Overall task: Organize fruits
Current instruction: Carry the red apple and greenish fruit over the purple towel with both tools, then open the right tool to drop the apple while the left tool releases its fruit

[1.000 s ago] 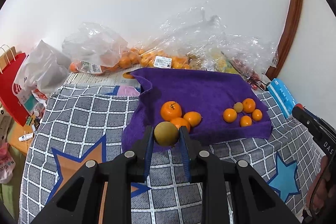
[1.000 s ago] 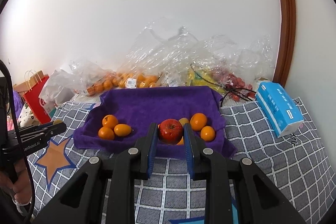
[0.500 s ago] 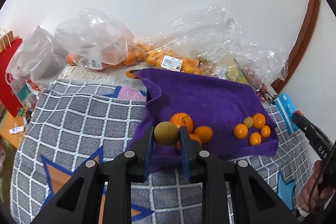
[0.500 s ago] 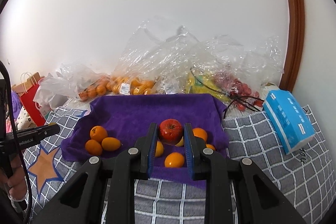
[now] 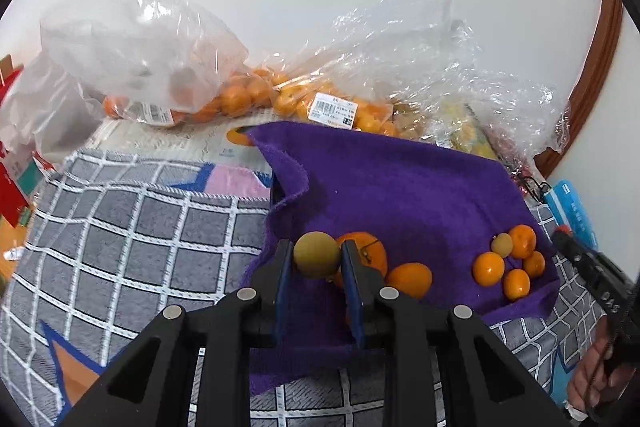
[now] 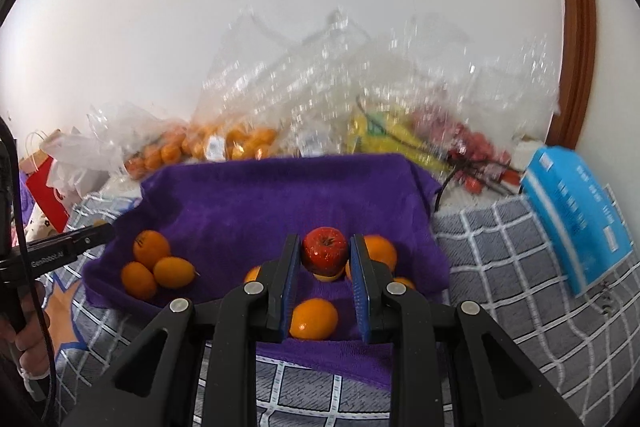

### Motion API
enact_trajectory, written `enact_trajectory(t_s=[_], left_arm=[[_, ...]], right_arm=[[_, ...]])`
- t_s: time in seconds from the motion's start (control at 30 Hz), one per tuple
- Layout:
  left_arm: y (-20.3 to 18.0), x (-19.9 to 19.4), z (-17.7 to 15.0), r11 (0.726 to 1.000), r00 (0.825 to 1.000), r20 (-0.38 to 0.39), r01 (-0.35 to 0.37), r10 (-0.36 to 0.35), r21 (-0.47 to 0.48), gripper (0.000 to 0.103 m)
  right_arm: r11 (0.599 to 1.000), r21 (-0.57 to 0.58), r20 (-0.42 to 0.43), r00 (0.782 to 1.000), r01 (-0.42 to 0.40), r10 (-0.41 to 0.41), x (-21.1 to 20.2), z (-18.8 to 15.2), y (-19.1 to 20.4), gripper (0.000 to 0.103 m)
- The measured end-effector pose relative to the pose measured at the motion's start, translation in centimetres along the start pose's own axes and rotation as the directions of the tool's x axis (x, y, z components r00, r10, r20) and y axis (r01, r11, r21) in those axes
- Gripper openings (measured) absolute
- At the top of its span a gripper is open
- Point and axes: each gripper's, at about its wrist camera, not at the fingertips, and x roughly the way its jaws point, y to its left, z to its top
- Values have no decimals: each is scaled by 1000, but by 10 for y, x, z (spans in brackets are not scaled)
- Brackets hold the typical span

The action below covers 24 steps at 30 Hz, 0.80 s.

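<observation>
A purple towel (image 5: 392,187) (image 6: 280,199) lies spread on the checked grey cloth. In the left wrist view my left gripper (image 5: 316,259) is shut on a round olive-brown fruit (image 5: 317,254), held just above the towel's near left part, in front of a large orange (image 5: 368,255) and a smaller one (image 5: 410,279). A cluster of small oranges (image 5: 508,265) sits at the towel's right. In the right wrist view my right gripper (image 6: 325,257) is shut on a red apple (image 6: 324,253) above that cluster, with one orange (image 6: 314,319) below the jaws.
Clear plastic bags of oranges (image 5: 248,95) and other fruit (image 6: 400,135) line the wall behind the towel. A blue tissue pack (image 6: 576,215) lies to the right and a red paper bag (image 6: 44,187) to the left. Each hand shows at the other view's edge.
Both grippers have moved forward and down over the towel, each still gripping its fruit. The towel and its oranges now sit nearer and larger in both views.
</observation>
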Motion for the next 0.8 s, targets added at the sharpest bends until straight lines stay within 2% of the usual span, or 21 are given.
enact_trajectory(t_s=[0.1, 0.23, 0.4, 0.6, 0.8], left_arm=[[3, 5, -5, 999, 999, 7, 37, -37, -7, 23], [3, 11, -8, 1000, 1000, 1, 9, -9, -3, 23], [2, 15, -12, 1000, 1000, -8, 20, -20, 2, 23], [1, 18, -15, 1000, 1000, 4, -10, 10, 26, 23], [3, 18, -15, 1000, 1000, 12, -5, 5, 14, 23]], right_arm=[[1000, -11, -22, 1000, 6, -6, 10, -6, 0, 25], [999, -26, -47, 999, 19, -20, 20, -11, 1, 25], [1000, -27, -52, 999, 10, -12, 24, -14, 0, 25], [1000, -17, -60, 998, 7, -8, 28, -15, -1, 25], [1000, -26, -64, 998, 15, -17, 32, -19, 1, 25]])
